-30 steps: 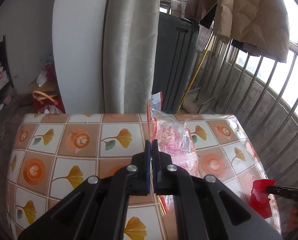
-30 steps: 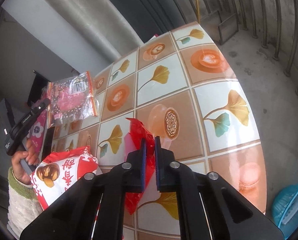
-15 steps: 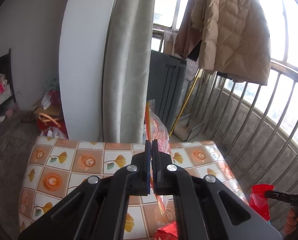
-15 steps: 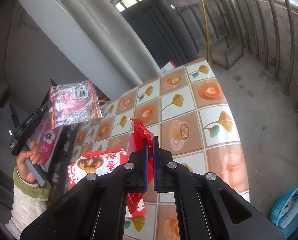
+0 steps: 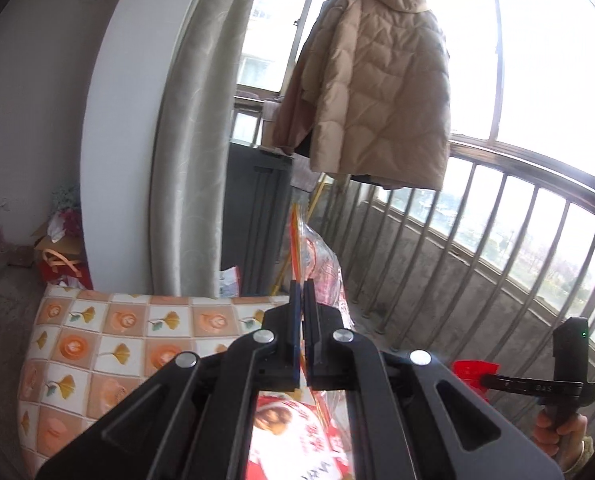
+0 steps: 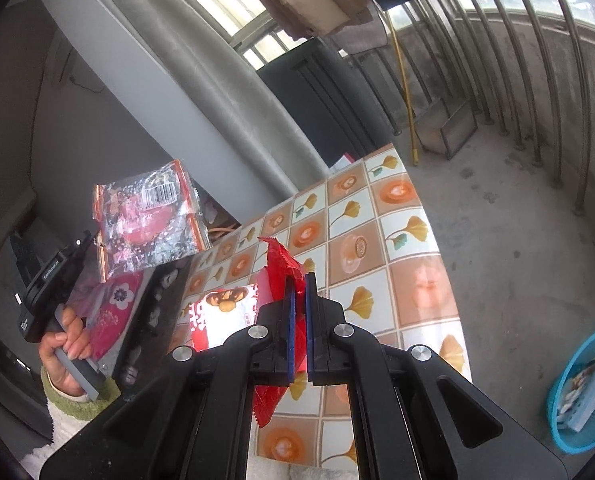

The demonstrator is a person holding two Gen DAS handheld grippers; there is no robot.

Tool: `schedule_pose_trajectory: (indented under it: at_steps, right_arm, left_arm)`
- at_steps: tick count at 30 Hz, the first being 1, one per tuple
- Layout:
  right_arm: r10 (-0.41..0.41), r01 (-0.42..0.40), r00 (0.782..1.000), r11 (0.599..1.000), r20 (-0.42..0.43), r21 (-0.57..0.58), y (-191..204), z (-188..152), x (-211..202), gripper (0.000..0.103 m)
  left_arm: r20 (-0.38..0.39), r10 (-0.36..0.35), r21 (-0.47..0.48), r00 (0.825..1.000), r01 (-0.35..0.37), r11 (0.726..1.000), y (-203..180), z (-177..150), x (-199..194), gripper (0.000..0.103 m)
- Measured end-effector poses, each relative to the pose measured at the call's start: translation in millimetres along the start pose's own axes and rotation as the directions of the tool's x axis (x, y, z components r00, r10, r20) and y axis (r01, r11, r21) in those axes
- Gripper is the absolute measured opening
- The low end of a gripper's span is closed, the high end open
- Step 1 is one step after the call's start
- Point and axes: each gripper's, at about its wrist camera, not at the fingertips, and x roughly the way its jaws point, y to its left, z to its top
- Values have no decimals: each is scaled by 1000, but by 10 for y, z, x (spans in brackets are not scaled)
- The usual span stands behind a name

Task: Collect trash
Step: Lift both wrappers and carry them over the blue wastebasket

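- Clamping on a clear snack bag (image 5: 317, 258) with orange edges, the left gripper (image 5: 302, 292) is seen with its jaws nearly together; the bag is held in the air, off the table (image 5: 97, 344).
- In the right wrist view the same bag (image 6: 147, 220) is seen hanging from the left gripper (image 6: 93, 240), its barcode facing the camera, above the table's left edge; the hand (image 6: 67, 340) on that handle wears a green-cuffed white sleeve (image 6: 69, 396).
- The right gripper (image 6: 300, 284) is pinched on a red wrapper (image 6: 279, 268); the wrapper is lifted clear of the tabletop (image 6: 417, 292), and its lower end hangs below the jaws.
- A red-and-white snack packet (image 6: 221, 316) is left lying on the patterned table, just left of the right gripper.
- A blue basket (image 6: 581, 392) is noted on the concrete floor, right of the table, with a packet inside.
- A beige quilted coat (image 5: 369, 92) is hung at the barred window.
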Motion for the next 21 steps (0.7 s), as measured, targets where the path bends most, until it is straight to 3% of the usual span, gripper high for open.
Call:
schedule_pose_trajectory:
  at_steps: [13, 21]
  right_arm:
    - [-53, 45, 997, 989, 50, 140, -473, -407, -517, 2]
    - [-128, 101, 983, 975, 128, 197, -792, -459, -934, 2]
  left_arm:
    - [-39, -113, -81, 993, 109, 991, -734, -631, 31, 1]
    - [-59, -180, -44, 982, 178, 983, -1206, -756, 199, 1]
